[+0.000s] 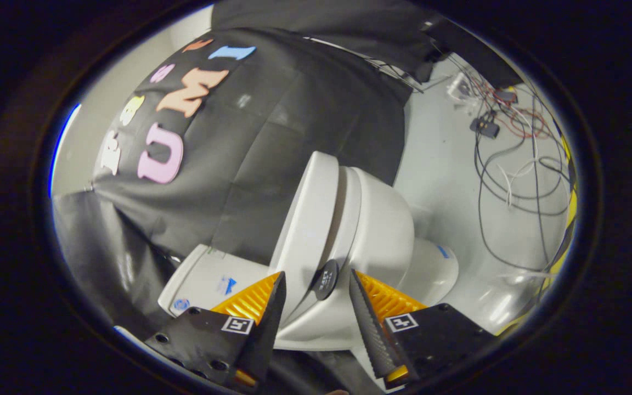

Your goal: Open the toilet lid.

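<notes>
The tongs [316,280] sit at the bottom centre of the frame with their two fingers spread apart, gripping nothing. Between the fingertips lies the edge of the toilet lid [308,230], a white slab that runs from there up toward the middle of the frame; whether either finger touches it cannot be told. A small dark round pad [325,280] sits at the lid's edge, just beside the right finger. The lid lies close against the seat [349,219], with a thin dark gap between them, and the white bowl [384,230] bulges to the right of both. To the lower left of the lid stands the white tank [206,277]. Black cloth [272,126] fills the upper left and centre. On the pale floor [442,159] at the upper right lie loose dark cables [505,181].
</notes>
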`<state>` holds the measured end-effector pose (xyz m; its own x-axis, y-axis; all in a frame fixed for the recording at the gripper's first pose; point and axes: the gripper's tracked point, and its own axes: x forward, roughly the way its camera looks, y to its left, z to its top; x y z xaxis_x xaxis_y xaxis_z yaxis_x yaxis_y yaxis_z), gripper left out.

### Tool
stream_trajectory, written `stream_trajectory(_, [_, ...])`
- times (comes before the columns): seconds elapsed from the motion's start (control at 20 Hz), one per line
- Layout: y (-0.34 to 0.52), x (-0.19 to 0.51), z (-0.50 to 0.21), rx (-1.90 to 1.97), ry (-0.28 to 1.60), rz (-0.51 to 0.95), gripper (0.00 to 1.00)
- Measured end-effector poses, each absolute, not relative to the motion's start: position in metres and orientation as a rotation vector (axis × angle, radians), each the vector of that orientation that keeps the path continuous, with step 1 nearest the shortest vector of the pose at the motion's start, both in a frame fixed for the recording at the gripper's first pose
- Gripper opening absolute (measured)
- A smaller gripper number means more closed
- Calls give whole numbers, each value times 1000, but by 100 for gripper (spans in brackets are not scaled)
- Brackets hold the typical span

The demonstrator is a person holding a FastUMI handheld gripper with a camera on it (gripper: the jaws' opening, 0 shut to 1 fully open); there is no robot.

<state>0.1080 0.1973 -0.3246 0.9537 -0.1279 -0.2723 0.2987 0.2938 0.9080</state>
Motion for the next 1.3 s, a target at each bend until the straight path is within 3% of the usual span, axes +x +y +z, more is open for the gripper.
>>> stream_trajectory(0.15, [192,116,-331,1456,106,-309,13])
stream_trajectory(0.25, [196,118,-332,1448,106,-329,1])
stream_trajectory(0.65, [200,116,-325,1275,303,-488,1])
stream_trajectory(1.3, [227,128,-206,1070,256,-504,1])
